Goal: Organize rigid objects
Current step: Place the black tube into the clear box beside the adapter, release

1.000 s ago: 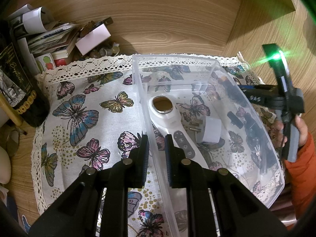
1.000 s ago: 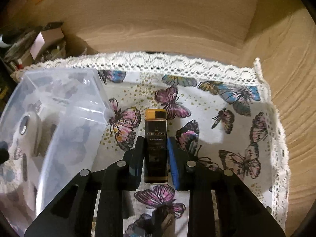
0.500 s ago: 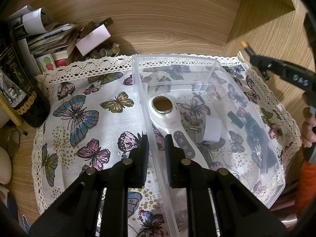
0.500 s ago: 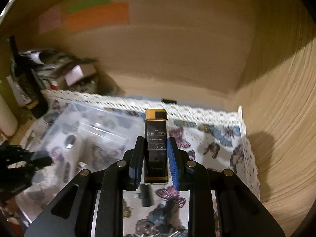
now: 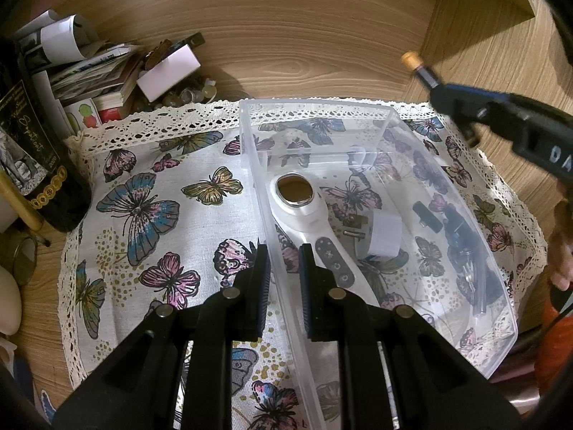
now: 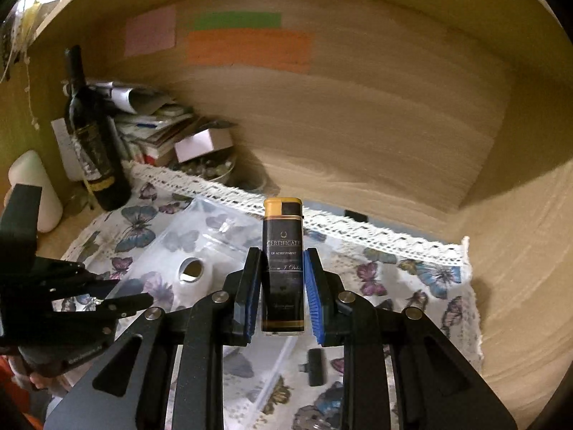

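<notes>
right gripper (image 6: 282, 286) clamping a black and gold lighter (image 6: 283, 265) up in the air, left gripper (image 5: 283, 279) pinching the clear plastic bin's (image 5: 501, 308) wall

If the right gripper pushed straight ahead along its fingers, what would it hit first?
Probably the lace-edged cloth near its far border, or the wooden back wall just beyond; depth is unclear. The lighter clamped in the right gripper would touch first.
</notes>
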Action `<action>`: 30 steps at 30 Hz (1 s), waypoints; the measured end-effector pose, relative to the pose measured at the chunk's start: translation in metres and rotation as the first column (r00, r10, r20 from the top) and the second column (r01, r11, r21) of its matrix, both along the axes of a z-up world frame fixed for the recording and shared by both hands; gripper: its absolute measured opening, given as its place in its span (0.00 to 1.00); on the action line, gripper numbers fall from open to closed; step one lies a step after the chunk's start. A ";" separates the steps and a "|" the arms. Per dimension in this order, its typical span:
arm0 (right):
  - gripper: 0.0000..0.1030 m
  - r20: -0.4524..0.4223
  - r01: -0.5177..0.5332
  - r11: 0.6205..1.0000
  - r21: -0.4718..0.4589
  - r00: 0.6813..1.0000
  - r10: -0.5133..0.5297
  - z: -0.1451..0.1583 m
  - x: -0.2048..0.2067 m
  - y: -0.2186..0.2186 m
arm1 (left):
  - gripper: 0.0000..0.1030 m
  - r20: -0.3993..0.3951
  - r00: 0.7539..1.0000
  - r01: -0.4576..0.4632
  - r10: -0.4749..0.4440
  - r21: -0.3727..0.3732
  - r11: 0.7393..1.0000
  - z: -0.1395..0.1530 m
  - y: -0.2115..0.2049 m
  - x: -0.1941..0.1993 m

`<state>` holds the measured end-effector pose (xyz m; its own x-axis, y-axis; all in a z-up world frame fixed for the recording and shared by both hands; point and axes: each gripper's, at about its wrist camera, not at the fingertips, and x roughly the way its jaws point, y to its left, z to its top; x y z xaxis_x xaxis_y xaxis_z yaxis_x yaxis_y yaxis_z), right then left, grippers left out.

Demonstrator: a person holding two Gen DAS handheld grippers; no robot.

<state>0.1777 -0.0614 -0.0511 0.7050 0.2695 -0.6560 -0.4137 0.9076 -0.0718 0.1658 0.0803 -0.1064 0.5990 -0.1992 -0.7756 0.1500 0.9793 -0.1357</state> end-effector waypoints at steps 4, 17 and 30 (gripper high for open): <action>0.21 -0.050 -0.024 1.000 -0.014 0.998 0.023 -0.016 0.008 0.011 | 0.14 0.000 1.000 -0.001 0.001 -0.001 1.000 0.000 0.000 0.000; 0.21 -0.185 -0.066 0.992 -0.104 0.982 0.046 -0.057 0.028 0.026 | 0.14 -0.003 1.000 -0.001 0.001 -0.001 1.000 0.000 0.000 0.001; 0.32 -0.164 -0.068 0.995 -0.076 0.985 0.055 -0.044 0.024 0.024 | 0.14 -0.014 1.000 -0.001 0.001 -0.005 1.000 -0.003 0.001 0.005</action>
<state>0.2019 -0.0375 -0.0955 0.5719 0.2504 -0.7812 -0.4806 0.8740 -0.0718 0.1707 0.0815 -0.1090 0.5886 -0.2029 -0.7825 0.1472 0.9787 -0.1430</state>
